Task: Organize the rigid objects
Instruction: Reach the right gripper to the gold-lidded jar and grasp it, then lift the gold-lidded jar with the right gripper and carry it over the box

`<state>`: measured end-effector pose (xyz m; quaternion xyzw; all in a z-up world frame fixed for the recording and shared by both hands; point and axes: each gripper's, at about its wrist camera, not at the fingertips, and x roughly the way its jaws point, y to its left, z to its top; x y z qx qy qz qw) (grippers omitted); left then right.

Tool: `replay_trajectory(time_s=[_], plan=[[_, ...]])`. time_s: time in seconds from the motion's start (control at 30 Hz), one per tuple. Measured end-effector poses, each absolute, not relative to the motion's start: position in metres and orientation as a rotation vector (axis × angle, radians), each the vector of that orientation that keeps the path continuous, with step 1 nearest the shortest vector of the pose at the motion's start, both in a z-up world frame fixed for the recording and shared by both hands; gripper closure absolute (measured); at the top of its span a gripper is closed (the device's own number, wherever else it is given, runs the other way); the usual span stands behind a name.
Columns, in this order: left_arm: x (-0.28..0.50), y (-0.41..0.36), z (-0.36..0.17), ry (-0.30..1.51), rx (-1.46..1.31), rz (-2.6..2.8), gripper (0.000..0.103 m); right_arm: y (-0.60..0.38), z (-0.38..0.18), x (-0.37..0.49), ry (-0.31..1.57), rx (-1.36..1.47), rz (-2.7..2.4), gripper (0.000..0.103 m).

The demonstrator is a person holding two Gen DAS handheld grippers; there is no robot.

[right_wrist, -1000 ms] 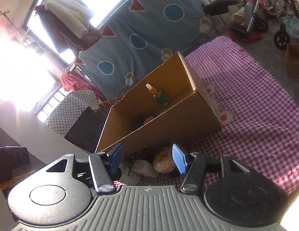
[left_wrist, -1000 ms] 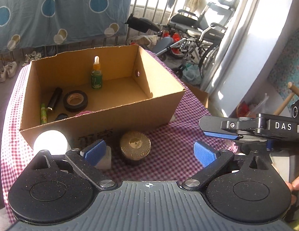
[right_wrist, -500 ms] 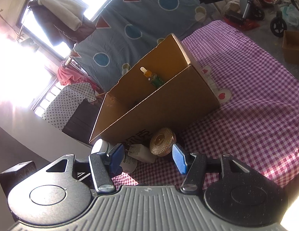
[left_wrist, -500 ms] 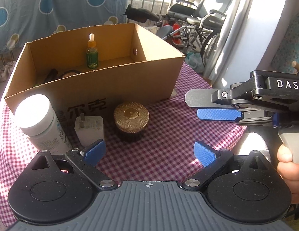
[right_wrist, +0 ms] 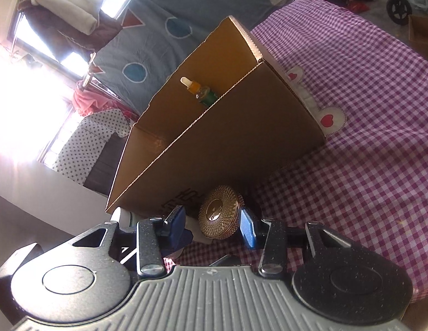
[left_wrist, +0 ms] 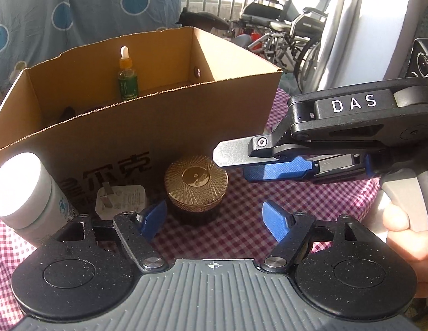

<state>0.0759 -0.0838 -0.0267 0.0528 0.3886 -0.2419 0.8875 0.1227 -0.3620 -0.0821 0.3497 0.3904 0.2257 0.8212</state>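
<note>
A dropper bottle point(left_wrist: 128, 78) already stood in the cardboard box point(left_wrist: 164, 127). The gold-lidded jar point(right_wrist: 220, 211) waited outside, near it, between the right hand-held gripper's point(right_wrist: 212, 224) closing jaws; the left hand-held gripper point(left_wrist: 214, 220) was narrowing, empty.

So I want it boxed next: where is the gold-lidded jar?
The gold-lidded jar stands on the checked cloth outside the cardboard box, right of the white charger, between the closing right gripper pads.

A purple-and-white checked cloth point(right_wrist: 352, 88) covers the table. Behind it hangs a blue sheet point(left_wrist: 84, 13) printed with circles and triangles, and folded wheelchairs point(left_wrist: 285, 30) stand by the railing. White and dark clothes point(right_wrist: 67, 8) hang at the bright window.
</note>
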Motion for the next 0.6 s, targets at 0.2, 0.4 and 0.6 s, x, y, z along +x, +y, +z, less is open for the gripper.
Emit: replay_trajectory(time_s=[0.2, 0.4, 0.6], plan=[[0.082, -0.088, -0.034, 0.833, 0.102, -0.506, 0.026, -0.353, -0.092, 0.149, 0.873, 0.707, 0.479, 0.057], [0.082, -0.092, -0.035, 0.827, 0.110, -0.503, 0.022, -0.346, -0.100, 0.163, 0.913, 0.707, 0.505, 0.057], [0.078, -0.096, -0.032, 0.832, 0.105, -0.521, 0.022, -0.357, -0.099, 0.158, 0.911, 0.691, 0.504, 0.057]])
